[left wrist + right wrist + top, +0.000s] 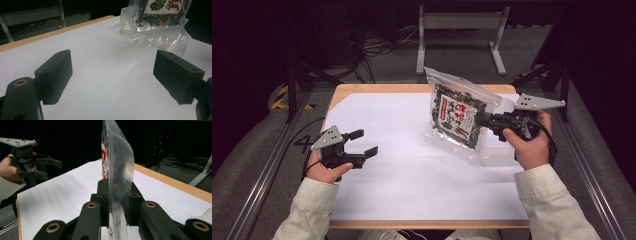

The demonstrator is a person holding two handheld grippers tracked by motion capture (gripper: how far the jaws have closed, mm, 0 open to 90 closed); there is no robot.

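We are inspecting a two-gripper station at a table (362,89) covered with a white sheet. The right gripper (483,120), at the right of the high view, is pinching the edge of a clear snack bag (457,114), its jaws pressed together on the film. The bag is hanging tilted above the sheet, right of centre, partly over a clear plastic tub (498,152) at the table's right edge. In the right gripper view the film (117,170) is standing edge-on between the jaws. The left gripper (363,142), at lower left of the high view, is holding nothing, its jaws spread wide, well apart from the bag.

We are judging the grip narrow: the slick film could slide out under the contents' weight, or the swinging bag could knock the tub.
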